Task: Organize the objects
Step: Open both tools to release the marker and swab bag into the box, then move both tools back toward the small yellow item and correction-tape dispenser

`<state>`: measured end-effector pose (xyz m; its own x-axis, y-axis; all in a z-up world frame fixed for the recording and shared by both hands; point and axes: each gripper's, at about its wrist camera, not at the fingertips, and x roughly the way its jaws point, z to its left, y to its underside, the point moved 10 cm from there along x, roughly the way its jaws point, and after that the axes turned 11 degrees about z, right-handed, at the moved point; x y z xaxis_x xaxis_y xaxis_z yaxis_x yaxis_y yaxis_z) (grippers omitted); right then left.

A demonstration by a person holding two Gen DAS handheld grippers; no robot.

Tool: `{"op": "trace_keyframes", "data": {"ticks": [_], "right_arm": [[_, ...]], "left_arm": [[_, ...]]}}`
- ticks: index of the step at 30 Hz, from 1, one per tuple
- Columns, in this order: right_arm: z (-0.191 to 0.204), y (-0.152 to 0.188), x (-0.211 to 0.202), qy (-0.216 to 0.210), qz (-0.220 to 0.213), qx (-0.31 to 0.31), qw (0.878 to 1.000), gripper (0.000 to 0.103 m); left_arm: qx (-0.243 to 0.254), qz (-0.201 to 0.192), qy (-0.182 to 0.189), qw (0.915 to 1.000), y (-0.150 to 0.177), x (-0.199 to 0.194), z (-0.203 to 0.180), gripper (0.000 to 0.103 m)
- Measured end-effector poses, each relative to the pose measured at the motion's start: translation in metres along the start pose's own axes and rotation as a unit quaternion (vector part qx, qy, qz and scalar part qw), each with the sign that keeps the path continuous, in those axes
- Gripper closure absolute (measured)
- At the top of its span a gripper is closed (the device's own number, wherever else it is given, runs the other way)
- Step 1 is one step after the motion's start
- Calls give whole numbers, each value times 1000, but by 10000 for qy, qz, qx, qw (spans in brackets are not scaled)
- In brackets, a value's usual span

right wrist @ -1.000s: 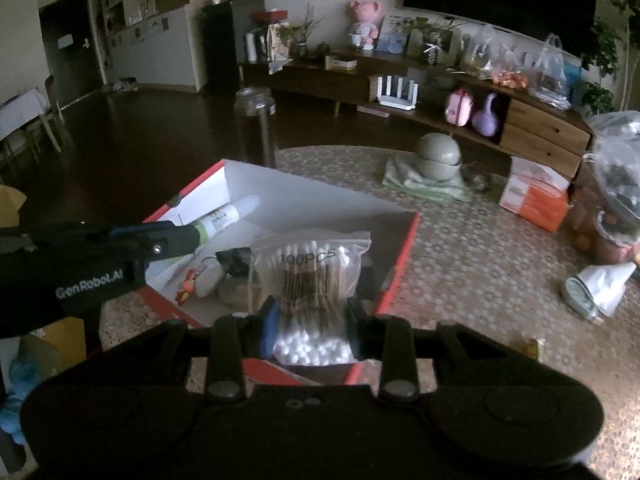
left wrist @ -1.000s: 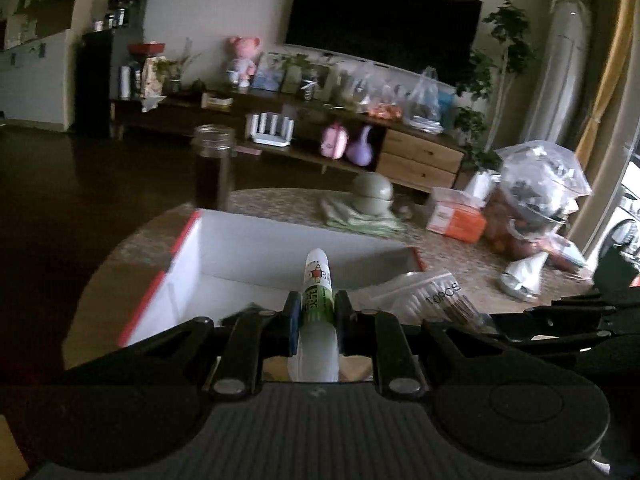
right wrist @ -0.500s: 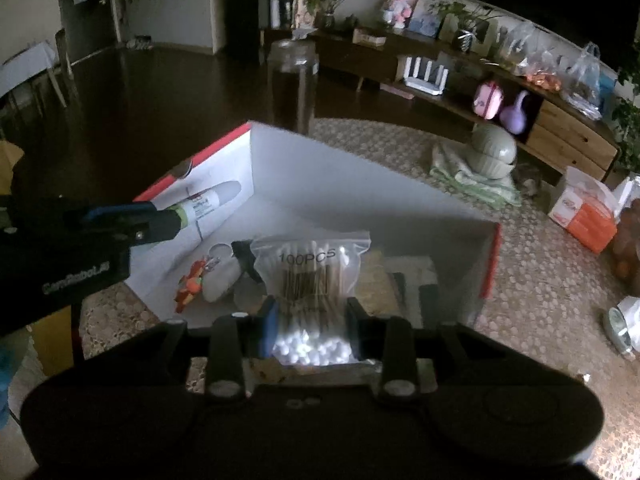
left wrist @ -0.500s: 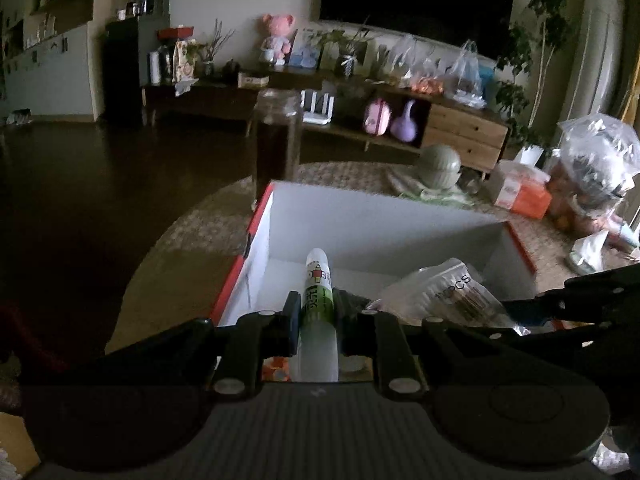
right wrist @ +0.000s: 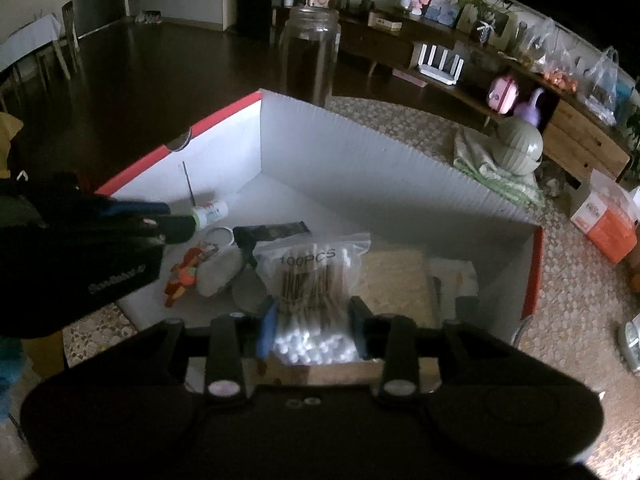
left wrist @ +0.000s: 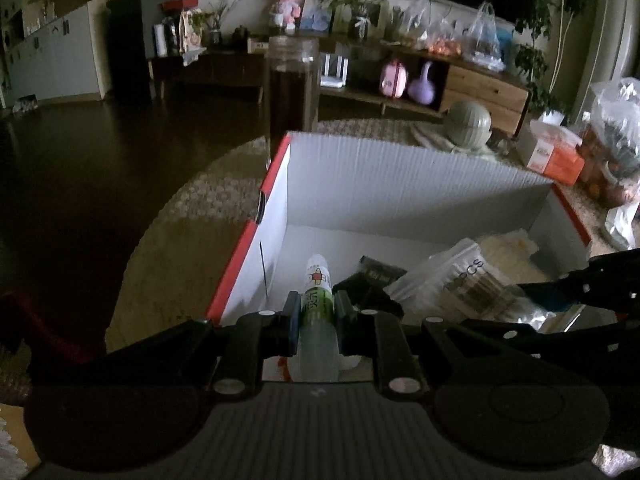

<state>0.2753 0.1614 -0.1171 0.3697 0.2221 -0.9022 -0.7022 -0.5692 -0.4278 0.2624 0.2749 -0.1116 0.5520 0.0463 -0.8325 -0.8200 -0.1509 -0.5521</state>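
A white box with red edges [left wrist: 400, 184] [right wrist: 360, 168] stands on the patterned table. My left gripper [left wrist: 316, 308] is shut on a green-labelled white tube [left wrist: 317, 300], held over the box's near left corner; the tube [right wrist: 210, 213] and the left gripper [right wrist: 176, 222] also show in the right wrist view. My right gripper [right wrist: 314, 316] is shut on a clear bag of cotton swabs [right wrist: 316, 280], held low inside the box; the bag also shows in the left wrist view [left wrist: 460, 284]. Small items lie on the box floor: an orange toy [right wrist: 182, 276], a black pack [right wrist: 276, 232].
A tall dark glass jar [left wrist: 294, 92] [right wrist: 310, 56] stands just behind the box's far left corner. A green round pot on a cloth [right wrist: 516, 148], an orange tissue pack [right wrist: 608, 220] and plastic bags [left wrist: 612, 132] sit on the table to the right.
Both grippers have moved forward and down into the box with the tube and the swab bag still held. The box and jar now look much closer.
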Motion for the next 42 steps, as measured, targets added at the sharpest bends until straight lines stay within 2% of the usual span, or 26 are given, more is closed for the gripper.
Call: {"op": "trace_keyframes", "data": {"ticks": [4, 9, 13, 19, 23, 25, 27, 28, 35, 42], "right_arm": [[-1, 1, -1, -97, -16, 59, 9999, 63], [0, 6, -11, -326, -31, 59, 9994, 45], [0, 10, -22, -404, -138, 52, 9991, 45], [-7, 19, -49, -517, -362, 80, 9980, 38], [-14, 27, -67, -559, -484, 94, 9972, 38], [-18, 30, -74, -562, -535, 127, 9969, 37], [-23, 35, -82, -574, -593, 166, 9965, 36], [-26, 37, -84, -579, -625, 181, 9962, 36], [-48, 54, -107, -612, -798, 441, 9940, 25], [-72, 80, -122, -638, -874, 603, 9923, 13]], "left_arm": [[112, 124, -64, 9998, 2, 5, -3, 87], [206, 338, -111, 9992, 2, 11, -6, 87], [233, 466, -128, 9986, 2, 13, -7, 87], [166, 587, -89, 9981, 2, 13, -6, 84], [-9, 521, -11, 9986, 2, 6, -7, 73], [-16, 478, -8, 9989, 2, 2, -10, 64], [-14, 371, -12, 9993, 3, -5, -14, 31], [-17, 282, -56, 9996, 2, -10, -16, 25], [-83, -15, -74, 9999, 5, -40, -30, 23], [-16, -135, 197, 9997, 10, -63, -57, 20]]}}
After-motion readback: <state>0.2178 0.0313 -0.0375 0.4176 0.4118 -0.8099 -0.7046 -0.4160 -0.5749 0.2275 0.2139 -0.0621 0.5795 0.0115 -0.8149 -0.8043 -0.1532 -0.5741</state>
